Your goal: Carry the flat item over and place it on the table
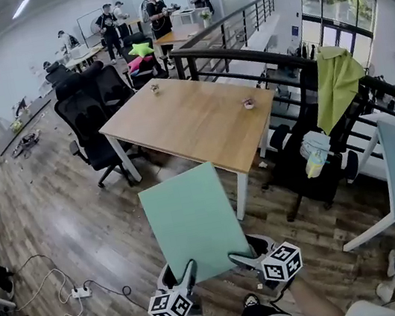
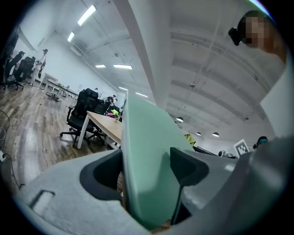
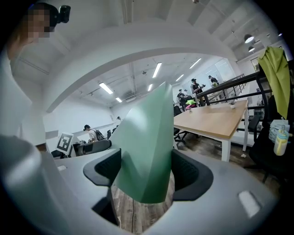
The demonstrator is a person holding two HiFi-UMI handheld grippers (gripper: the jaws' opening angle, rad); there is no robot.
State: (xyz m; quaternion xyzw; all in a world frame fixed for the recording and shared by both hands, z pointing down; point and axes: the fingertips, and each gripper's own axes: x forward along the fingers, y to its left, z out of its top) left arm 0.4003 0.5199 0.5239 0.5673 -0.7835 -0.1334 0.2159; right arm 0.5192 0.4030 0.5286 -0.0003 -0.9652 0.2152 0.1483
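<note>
Mint-green board [image 1: 192, 221] is mid-carry, clamped in your left gripper [image 1: 189, 271] and right gripper [image 1: 242, 257]; next, advance to the table [image 1: 191, 124] at twelve o'clock.

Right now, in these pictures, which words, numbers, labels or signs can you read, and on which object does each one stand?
No text is readable in any view.
Left marker cube: black-and-white square patterns only, no letters.
Right marker cube: the same, patterns only.
Green flat panel: plain, no print.
Bottle by the chair: any print is too small to read.
</note>
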